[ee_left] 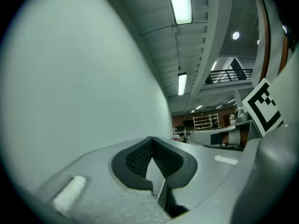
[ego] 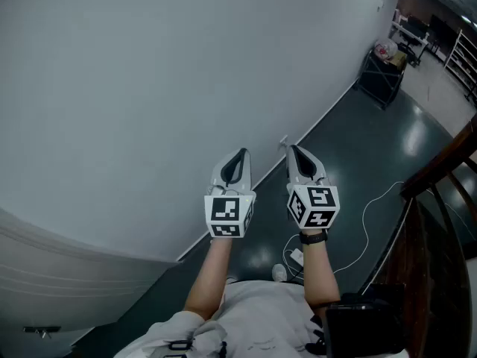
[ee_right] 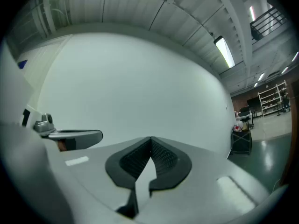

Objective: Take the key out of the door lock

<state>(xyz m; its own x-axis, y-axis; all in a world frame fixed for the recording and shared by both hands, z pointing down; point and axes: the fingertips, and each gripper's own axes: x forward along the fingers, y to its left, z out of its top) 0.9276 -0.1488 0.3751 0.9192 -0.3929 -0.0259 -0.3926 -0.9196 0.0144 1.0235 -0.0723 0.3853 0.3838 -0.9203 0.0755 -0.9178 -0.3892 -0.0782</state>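
Note:
My left gripper (ego: 238, 154) and right gripper (ego: 296, 149) are held up side by side in front of a plain white wall (ego: 149, 88). Both are shut with nothing between the pads. In the right gripper view, the shut right gripper (ee_right: 151, 140) points at the wall, and a silver lever door handle (ee_right: 74, 135) sticks out at the far left, with a round metal piece (ee_right: 44, 121) above its root. A small brownish thing (ee_right: 62, 145) shows just under the lever; I cannot tell whether it is the key. The left gripper (ee_left: 151, 140) faces bare wall, and no lock shows there.
A black cart (ego: 381, 73) with bags stands by the wall far to the right. A dark wooden stair railing (ego: 440, 200) runs along my right side. A white cable (ego: 365, 230) lies on the dark glossy floor. The right gripper's marker cube (ee_left: 264, 107) is close on the left gripper's right.

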